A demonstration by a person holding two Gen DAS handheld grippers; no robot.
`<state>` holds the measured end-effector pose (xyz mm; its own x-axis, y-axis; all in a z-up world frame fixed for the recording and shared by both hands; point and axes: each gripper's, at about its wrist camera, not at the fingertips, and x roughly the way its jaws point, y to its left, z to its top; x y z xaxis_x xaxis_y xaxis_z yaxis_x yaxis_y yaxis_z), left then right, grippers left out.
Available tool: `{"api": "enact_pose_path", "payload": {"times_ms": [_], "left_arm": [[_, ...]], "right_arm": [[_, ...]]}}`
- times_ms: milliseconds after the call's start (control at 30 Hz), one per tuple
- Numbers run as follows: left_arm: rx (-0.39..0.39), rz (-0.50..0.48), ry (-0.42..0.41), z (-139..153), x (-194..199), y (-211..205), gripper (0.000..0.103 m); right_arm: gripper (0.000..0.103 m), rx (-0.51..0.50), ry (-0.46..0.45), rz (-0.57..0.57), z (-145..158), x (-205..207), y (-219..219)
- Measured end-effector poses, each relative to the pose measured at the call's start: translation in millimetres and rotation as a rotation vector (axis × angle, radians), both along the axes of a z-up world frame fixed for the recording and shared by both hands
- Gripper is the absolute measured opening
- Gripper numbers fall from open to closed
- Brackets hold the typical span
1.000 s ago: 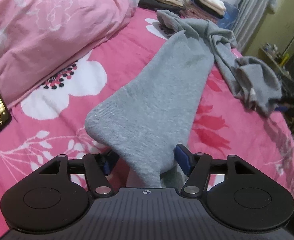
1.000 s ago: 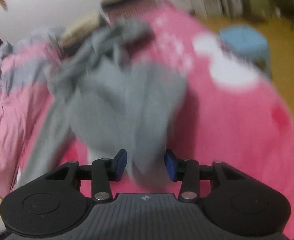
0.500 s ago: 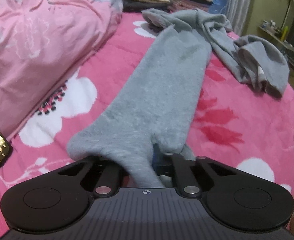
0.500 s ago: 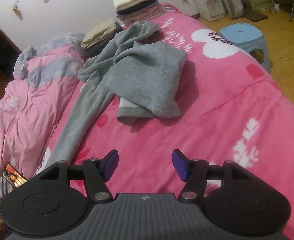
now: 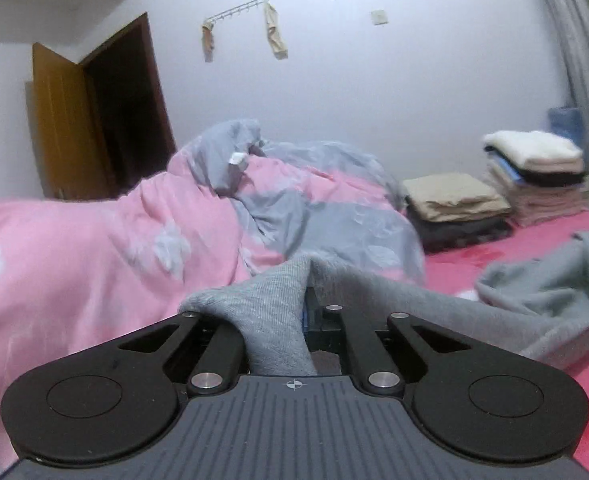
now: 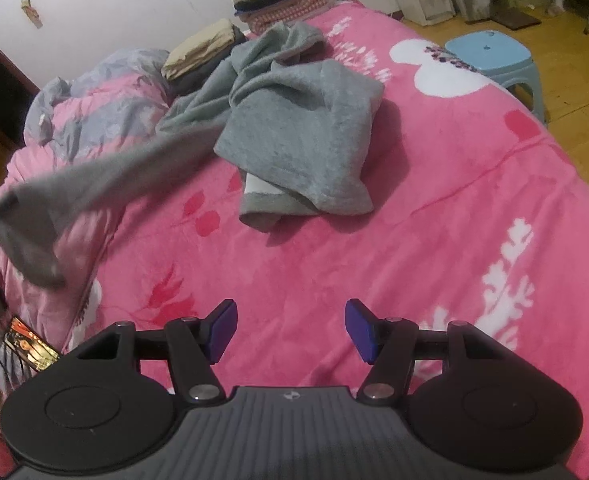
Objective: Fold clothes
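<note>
A grey garment [image 6: 294, 136] lies bunched on the pink bed cover [image 6: 434, 216], with one long leg [image 6: 106, 176] stretched to the left and lifted off the bed. My left gripper [image 5: 309, 312] is shut on the end of that leg [image 5: 270, 312], which drapes over its fingers. The rest of the grey garment [image 5: 554, 280] shows at the right of the left wrist view. My right gripper [image 6: 290, 330] hovers open above the cover, nothing between its blue pads, well short of the bunched part.
A pink and grey quilt [image 5: 142, 248] is heaped on the left. Folded clothes stacks [image 5: 534, 176] stand at the head of the bed by the wall. A phone [image 6: 32, 346] lies at the left edge. A blue stool [image 6: 494, 60] stands on the wooden floor.
My left gripper shut on the grey leg and raised it, tilting up towards the wall. My right gripper let go of the garment and drew back, open.
</note>
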<state>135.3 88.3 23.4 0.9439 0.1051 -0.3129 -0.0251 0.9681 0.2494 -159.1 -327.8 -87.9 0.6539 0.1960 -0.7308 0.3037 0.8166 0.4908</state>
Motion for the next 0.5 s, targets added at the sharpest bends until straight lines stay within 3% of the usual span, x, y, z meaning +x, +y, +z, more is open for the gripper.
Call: {"api": "enact_pose_path", "payload": {"times_ms": [67, 100, 167, 300, 500], "left_arm": [[-0.046, -0.022, 0.108, -17.7, 15.7, -4.1, 0.044], [-0.056, -0.038, 0.174, -33.0, 18.1, -7.2, 0.051], [-0.06, -0.073, 0.3, -66.1, 16.2, -13.4, 0.055], [-0.041, -0.117, 0.415, -107.8, -11.4, -20.3, 0.061], [-0.067, -0.173, 0.432, -112.3, -62.6, -18.1, 0.071]], "right_arm": [[0.063, 0.009, 0.019, -0.001, -5.1, 1.0, 1.7], [0.063, 0.013, 0.028, 0.0, -7.5, 1.9, 2.8], [0.063, 0.017, 0.043, 0.01, -11.4, 4.4, 5.5], [0.063, 0.008, 0.058, 0.033, -13.5, 6.7, 11.6], [0.063, 0.001, 0.049, 0.047, -9.2, 7.1, 15.8]]}}
